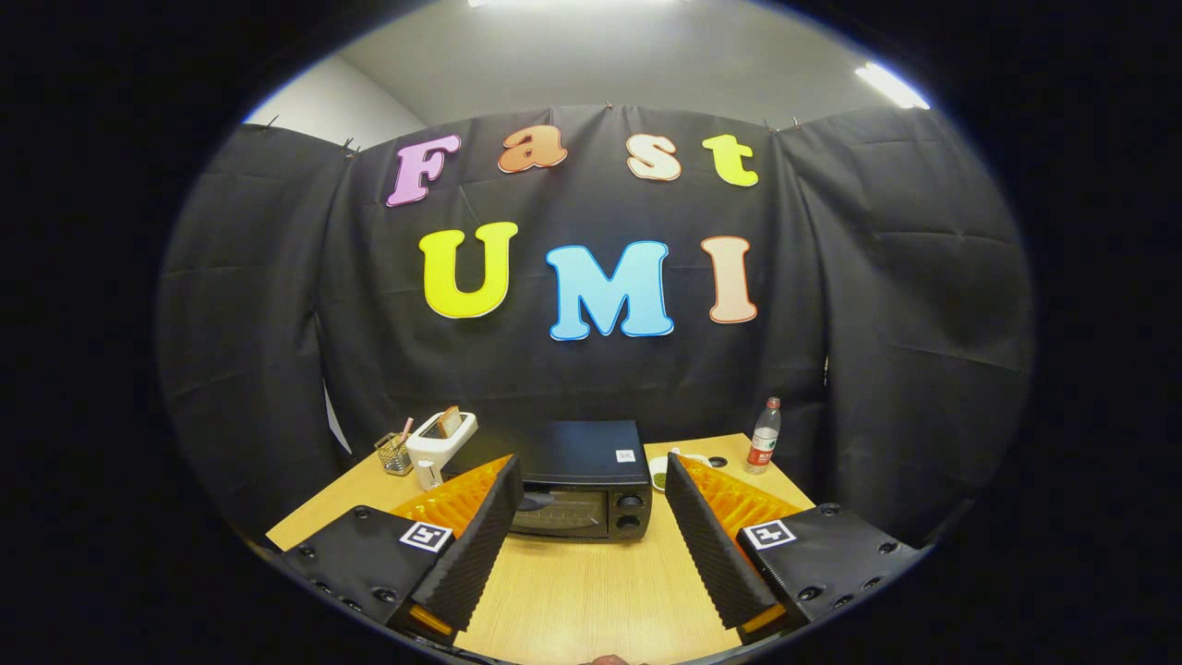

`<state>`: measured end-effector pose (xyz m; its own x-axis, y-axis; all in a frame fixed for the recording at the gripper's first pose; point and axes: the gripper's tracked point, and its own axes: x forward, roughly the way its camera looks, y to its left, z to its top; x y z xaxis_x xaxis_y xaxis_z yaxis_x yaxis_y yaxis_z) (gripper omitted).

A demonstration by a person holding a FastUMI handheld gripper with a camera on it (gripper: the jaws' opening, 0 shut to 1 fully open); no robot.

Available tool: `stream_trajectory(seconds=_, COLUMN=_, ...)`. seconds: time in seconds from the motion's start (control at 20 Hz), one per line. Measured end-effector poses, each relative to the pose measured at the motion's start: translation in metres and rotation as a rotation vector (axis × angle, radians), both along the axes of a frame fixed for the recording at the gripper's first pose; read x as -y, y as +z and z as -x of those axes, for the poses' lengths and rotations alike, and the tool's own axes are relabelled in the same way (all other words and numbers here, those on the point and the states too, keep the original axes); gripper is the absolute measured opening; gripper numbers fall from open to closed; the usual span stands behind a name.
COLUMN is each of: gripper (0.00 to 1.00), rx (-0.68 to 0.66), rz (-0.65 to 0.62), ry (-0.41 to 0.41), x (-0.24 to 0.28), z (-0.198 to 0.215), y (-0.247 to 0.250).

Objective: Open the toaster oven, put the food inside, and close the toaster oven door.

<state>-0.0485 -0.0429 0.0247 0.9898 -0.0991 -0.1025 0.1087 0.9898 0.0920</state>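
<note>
I see my gripper (591,480) hanging above the table (591,591), fingers spread wide and holding nothing. The oven (577,480) sits just beyond them, between the tips, door shut. A toaster (441,441) (bread in its slot) stands to its left by a wire cup (394,453); a plate (667,466) and bottle (764,436) stand to its right.

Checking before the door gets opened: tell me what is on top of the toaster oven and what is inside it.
On top of the toaster oven, a small white sticker. Its door is shut and the window dark, so the inside cannot be seen. The open gripper is spread before it.
</note>
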Motion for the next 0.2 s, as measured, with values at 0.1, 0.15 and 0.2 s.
stream_trajectory(seconds=0.1, gripper=0.98, rx=0.005, rz=0.022, ry=-0.001, x=0.0007, z=-0.0006, y=-0.0007)
stream_trajectory(seconds=0.15, gripper=0.98, rx=0.005, rz=0.023, ry=0.0, x=-0.0005, z=-0.0003, y=-0.0005)
stream_trajectory(seconds=0.2, gripper=0.98, rx=0.005, rz=0.015, ry=0.003, x=-0.0021, z=-0.001, y=-0.0013)
